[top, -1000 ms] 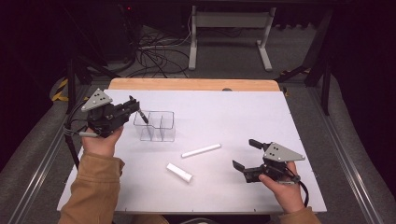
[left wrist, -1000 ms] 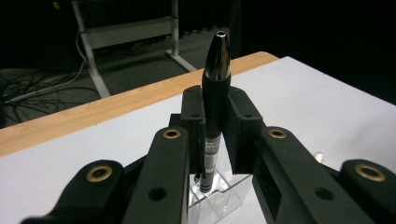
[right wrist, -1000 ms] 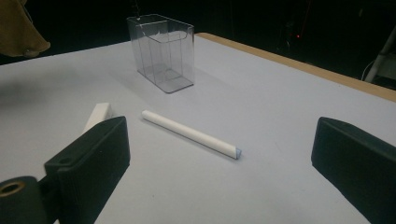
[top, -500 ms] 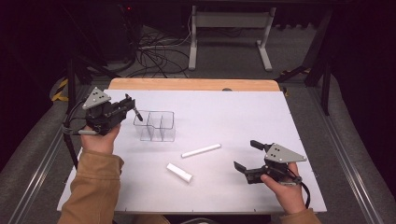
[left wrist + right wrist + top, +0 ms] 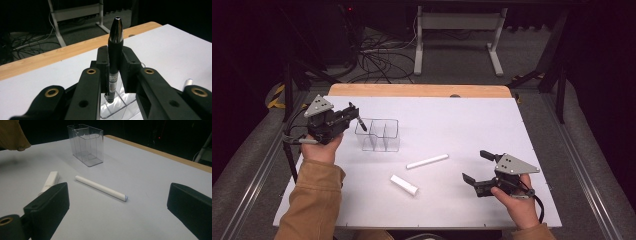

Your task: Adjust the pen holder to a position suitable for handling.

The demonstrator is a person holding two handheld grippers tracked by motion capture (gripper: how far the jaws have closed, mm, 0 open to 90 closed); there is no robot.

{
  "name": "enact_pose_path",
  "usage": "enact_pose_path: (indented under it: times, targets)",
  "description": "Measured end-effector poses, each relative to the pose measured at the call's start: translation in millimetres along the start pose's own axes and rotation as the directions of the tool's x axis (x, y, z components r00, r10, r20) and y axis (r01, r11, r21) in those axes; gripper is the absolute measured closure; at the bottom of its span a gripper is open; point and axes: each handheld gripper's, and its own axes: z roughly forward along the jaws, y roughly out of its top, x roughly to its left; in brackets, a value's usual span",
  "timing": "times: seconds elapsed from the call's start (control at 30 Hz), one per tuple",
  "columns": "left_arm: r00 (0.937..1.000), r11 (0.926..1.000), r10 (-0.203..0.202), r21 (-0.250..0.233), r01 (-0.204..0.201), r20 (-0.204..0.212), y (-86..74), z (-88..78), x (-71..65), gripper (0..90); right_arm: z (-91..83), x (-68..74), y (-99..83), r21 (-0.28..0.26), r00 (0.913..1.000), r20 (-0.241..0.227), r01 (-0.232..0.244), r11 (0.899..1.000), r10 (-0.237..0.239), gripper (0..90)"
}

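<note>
The counter [image 5: 492,125] is a white rectangular surface with a light wooden strip along its far edge, occupying the middle of the high view. A clear plastic holder [image 5: 378,135] with upright divided compartments stands left of centre on it, open at the top. The left hand-held gripper [image 5: 354,114], at the left of the frame, is clamped on a pen [image 5: 360,120]; the jaws are closed against its barrel from both sides. The pen is dark, with a black grip section, a glossy tapered metallic tip and a paler printed band lower down the barrel; in the left gripper view it [image 5: 114,60] stands upright between the jaws, tip uppermost, its lower end over the holder [image 5: 120,105]. In the high view it sits at the holder's left end, above the rim; whether it touches the plastic cannot be told. The right hand-held gripper [image 5: 477,166], at the lower right, rests low over the counter with jaws spread wide and nothing between them. A long white cylinder [image 5: 427,161] lies just below centre, and a shorter, thicker white piece [image 5: 404,185] lies near it, lower left, the two apart.
</note>
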Motion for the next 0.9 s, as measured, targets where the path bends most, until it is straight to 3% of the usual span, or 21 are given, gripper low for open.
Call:
enact_pose_path:
  times: [0.9]
  targets:
    - [0.9988, 0.9935, -0.032, 0.110, 0.028, 0.036, -17.5, 18.2, 5.5, 78.8, 3.3, -0.9, 0.2, 0.009, 1.0000, -0.006, 0.003, 1.000, -0.003, 4.8]
